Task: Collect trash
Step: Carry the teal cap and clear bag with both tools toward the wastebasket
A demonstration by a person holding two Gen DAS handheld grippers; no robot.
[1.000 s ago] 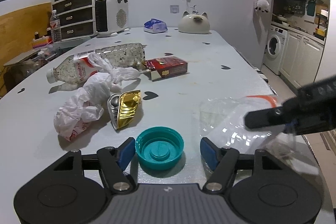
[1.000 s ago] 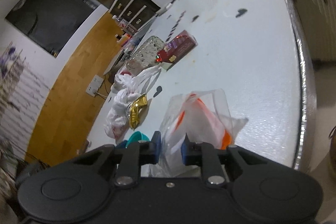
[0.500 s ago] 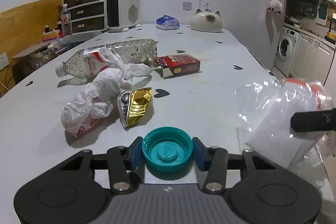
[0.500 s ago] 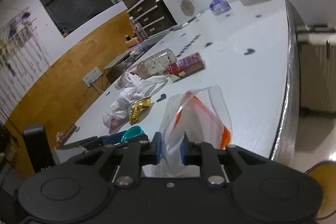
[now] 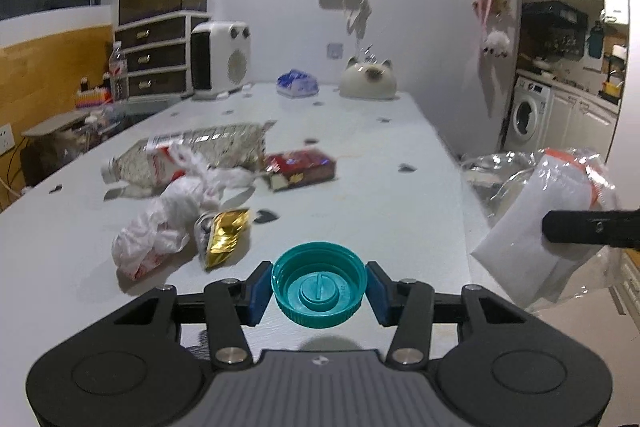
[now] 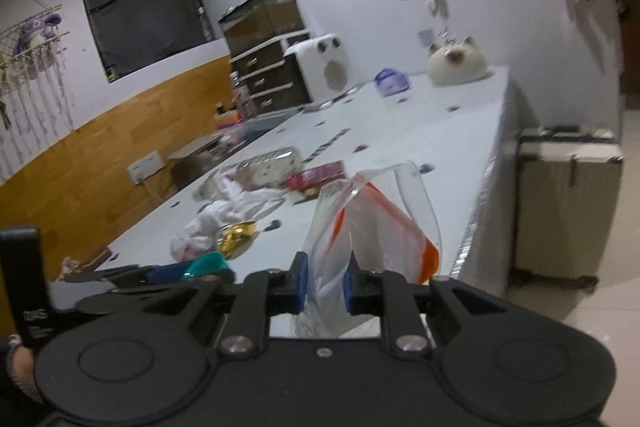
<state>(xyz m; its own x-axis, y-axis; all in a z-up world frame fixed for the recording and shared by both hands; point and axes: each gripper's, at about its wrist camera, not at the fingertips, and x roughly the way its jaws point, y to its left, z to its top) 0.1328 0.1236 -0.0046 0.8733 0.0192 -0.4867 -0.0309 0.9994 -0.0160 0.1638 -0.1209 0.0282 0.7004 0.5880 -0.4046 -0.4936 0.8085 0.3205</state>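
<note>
Your left tongs (image 5: 319, 291) grip the teal lid; your right tongs (image 6: 325, 281) pinch the clear bag.

Left view: your tongs angle down over the white table (image 5: 400, 211), pads clenched on either side of the teal lid (image 5: 319, 285), open side up; ahead lie a crumpled white bag (image 5: 168, 219), gold wrapper (image 5: 226, 235), plastic bottle (image 5: 200, 153) and red box (image 5: 302, 167), print unreadable; right view: your tongs tilt down at the table's near edge, nearly closed on the clear bag (image 6: 372, 219) with its orange strip.
</note>
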